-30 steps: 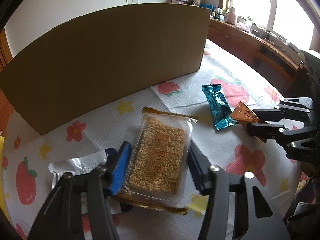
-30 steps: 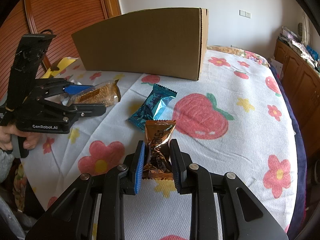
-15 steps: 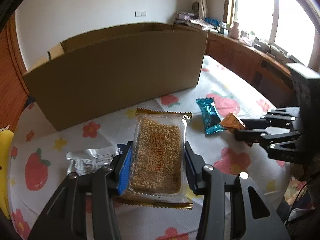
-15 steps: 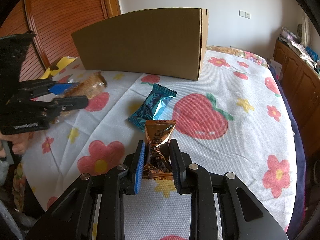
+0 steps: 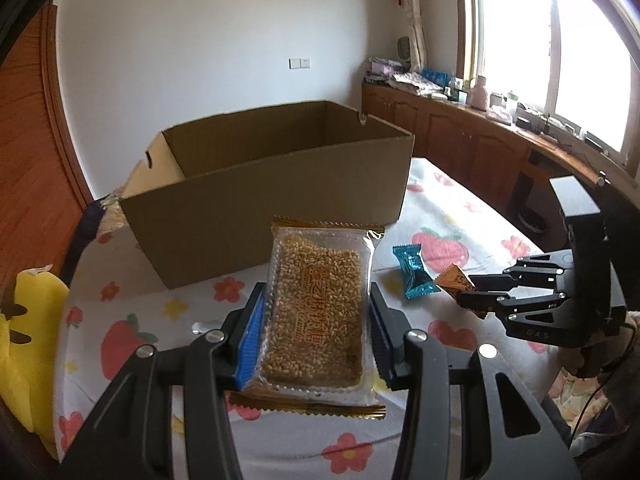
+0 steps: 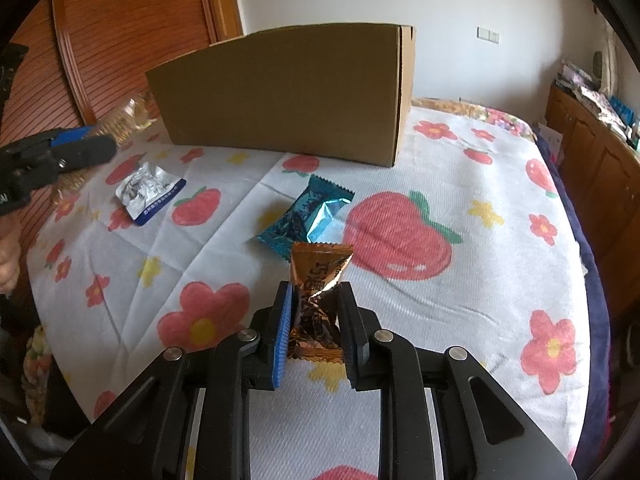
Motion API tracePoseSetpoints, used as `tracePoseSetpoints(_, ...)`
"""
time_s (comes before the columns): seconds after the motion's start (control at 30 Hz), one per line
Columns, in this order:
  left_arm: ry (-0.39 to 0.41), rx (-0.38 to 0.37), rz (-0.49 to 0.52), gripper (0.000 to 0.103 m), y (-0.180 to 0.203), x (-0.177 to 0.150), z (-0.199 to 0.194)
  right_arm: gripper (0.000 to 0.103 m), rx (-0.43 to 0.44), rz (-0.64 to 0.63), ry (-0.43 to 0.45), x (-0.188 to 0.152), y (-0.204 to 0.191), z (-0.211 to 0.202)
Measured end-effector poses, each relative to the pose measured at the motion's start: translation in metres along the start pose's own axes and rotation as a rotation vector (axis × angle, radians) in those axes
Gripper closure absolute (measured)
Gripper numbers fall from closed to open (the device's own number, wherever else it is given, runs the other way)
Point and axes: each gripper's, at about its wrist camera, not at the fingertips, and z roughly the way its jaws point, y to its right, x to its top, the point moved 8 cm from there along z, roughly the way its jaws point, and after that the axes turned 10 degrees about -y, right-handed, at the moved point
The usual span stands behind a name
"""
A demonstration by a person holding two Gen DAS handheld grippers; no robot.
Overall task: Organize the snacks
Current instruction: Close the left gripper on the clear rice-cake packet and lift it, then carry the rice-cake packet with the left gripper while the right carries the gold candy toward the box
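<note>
My left gripper (image 5: 316,320) is shut on a clear packet of puffed-grain bar (image 5: 318,312) and holds it in the air, in front of the open cardboard box (image 5: 264,192). My right gripper (image 6: 314,320) is shut on an orange candy wrapper (image 6: 318,284), low over the tablecloth. A teal candy packet (image 6: 306,214) lies just beyond it on the table. A silver and blue sachet (image 6: 150,192) lies to the left near the box. The left gripper also shows at the left edge of the right wrist view (image 6: 76,148); the right gripper shows in the left wrist view (image 5: 472,292).
The table has a white cloth with red fruit and flower prints (image 6: 440,184). The box (image 6: 288,92) stands at the table's far side. A yellow object (image 5: 28,340) sits at the table's left edge. Wooden cabinets (image 5: 460,140) line the wall under the window.
My left gripper has risen with the grain bar packet, so the box's open top now shows. The silver sachet is uncovered on the table. The right gripper has stayed put on the orange candy.
</note>
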Motion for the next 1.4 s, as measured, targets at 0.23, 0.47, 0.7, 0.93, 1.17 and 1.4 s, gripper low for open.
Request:
tracePoseSetpoints(0.23, 0.04, 0.014, -0.006, 0.058, -0.005, -0.003, -0.028, 0.083, -0.026, 0.022, 0.015, 0.003, 0.007, -0.017)
tracePoseSetpoints(0.47, 0.094, 0.031, -0.014, 0.058, -0.004, 0.006, -0.061, 0.083, -0.06, -0.003, 0.082, 0.015, 0.005, -0.073)
tracePoseSetpoints(0.7, 0.131, 0.039, -0.008, 0.057, -0.008, 0.014, -0.083, 0.083, -0.091, -0.039, 0.176, 0.03, -0.007, -0.135)
tracePoseSetpoints(0.93, 0.142, 0.055, -0.031, 0.057, -0.024, 0.027, -0.089, 0.083, -0.118, -0.083, 0.224, 0.046, -0.015, -0.173)
tracePoseSetpoints(1.17, 0.146, 0.077, -0.036, 0.057, -0.038, 0.048, -0.08, 0.083, -0.117, -0.096, 0.255, 0.075, -0.015, -0.185)
tracePoseSetpoints(1.4, 0.136, 0.075, -0.05, 0.057, -0.052, 0.073, -0.049, 0.083, -0.11, -0.115, 0.261, 0.111, -0.019, -0.173)
